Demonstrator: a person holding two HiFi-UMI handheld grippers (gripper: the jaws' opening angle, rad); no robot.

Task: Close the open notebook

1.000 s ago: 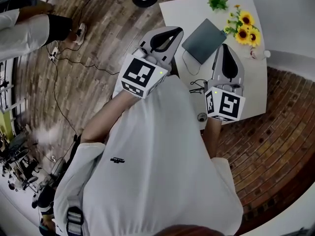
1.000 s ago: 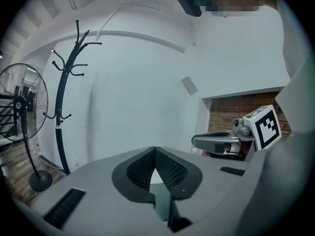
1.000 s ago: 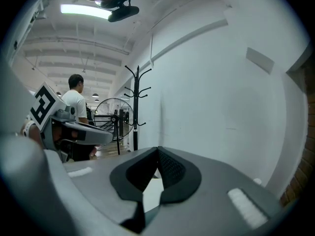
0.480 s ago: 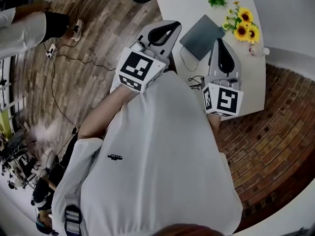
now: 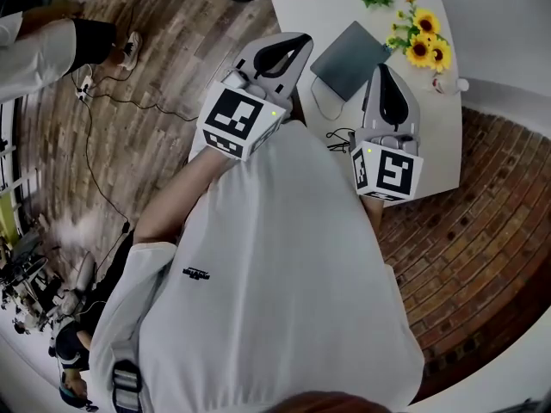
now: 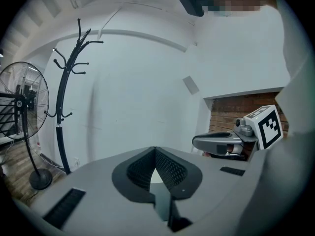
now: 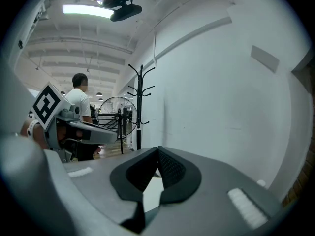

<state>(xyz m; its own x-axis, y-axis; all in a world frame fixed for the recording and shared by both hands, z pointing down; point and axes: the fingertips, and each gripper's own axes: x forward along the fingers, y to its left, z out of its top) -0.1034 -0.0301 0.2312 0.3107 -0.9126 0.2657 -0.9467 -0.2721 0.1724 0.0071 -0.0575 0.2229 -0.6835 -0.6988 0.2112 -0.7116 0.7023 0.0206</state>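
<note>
Jaws of the left gripper point(image 6: 154, 147) are seen in the left gripper view drawn together at the tips, with nothing caught between them. It is held out nearly level. Beyond it a black coat stand point(image 6: 68, 90) and a standing fan point(image 6: 22, 113) are shown at the left of the frame against a pale wall. The right gripper point(image 6: 216, 142) is seen from the side at the right, before a patch of brick wall point(image 6: 240, 111).

In the right gripper view, that gripper's jaws are likewise shown shut tip to tip and empty. It too is carried close to level. The coat stand and fan are placed left of centre, and a person in a white shirt point(image 7: 79, 98) is seen at the far left.

In the head view, both grippers are held forward side by side and aimed at the top of the frame, over a white table point(image 5: 439, 144). The notebook point(image 5: 349, 58) lies flat on the table at upper right of centre, between the two gripper tips. Only its dark grey cover is shown, so it is already closed. Sunflowers point(image 5: 420, 48) are set just right of it. Whether either gripper touches the notebook cannot be told.
</note>
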